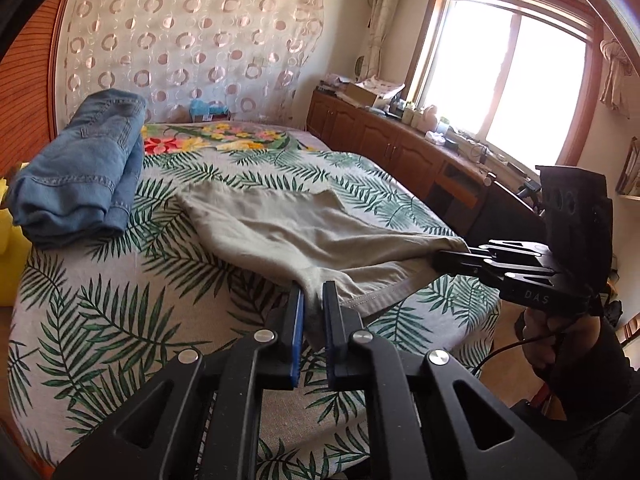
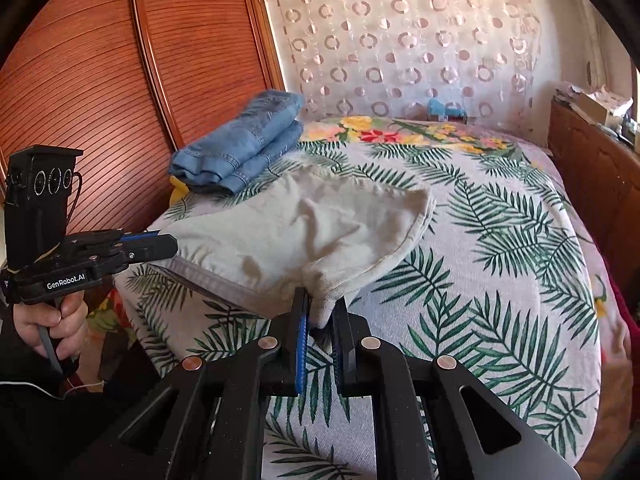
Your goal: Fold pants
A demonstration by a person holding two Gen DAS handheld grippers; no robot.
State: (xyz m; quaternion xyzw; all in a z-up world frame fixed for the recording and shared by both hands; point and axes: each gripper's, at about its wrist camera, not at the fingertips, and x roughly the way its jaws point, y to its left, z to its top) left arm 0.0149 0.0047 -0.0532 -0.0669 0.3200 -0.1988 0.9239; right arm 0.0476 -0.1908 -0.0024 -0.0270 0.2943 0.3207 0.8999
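Observation:
Grey-beige pants (image 1: 288, 232) lie on the bed, and their near edge is lifted off the sheet. My left gripper (image 1: 313, 286) is shut on that edge at its left end, with cloth bunched between the blue pads. My right gripper (image 1: 438, 258) comes in from the right and pinches the other corner of the same edge. In the right wrist view the right gripper (image 2: 322, 296) is shut on the pants (image 2: 304, 224), and the left gripper (image 2: 174, 245), held by a hand, grips the hem at the left. The hem hangs stretched between the two.
Folded blue jeans (image 1: 80, 176) (image 2: 244, 148) rest at the far left of the bed with the leaf-print sheet (image 1: 160, 312). A slatted wooden wardrobe (image 2: 120, 92) stands left of the bed. Wooden cabinets (image 1: 380, 140) under a window line its right side. Something yellow (image 1: 10, 236) sits beside the jeans.

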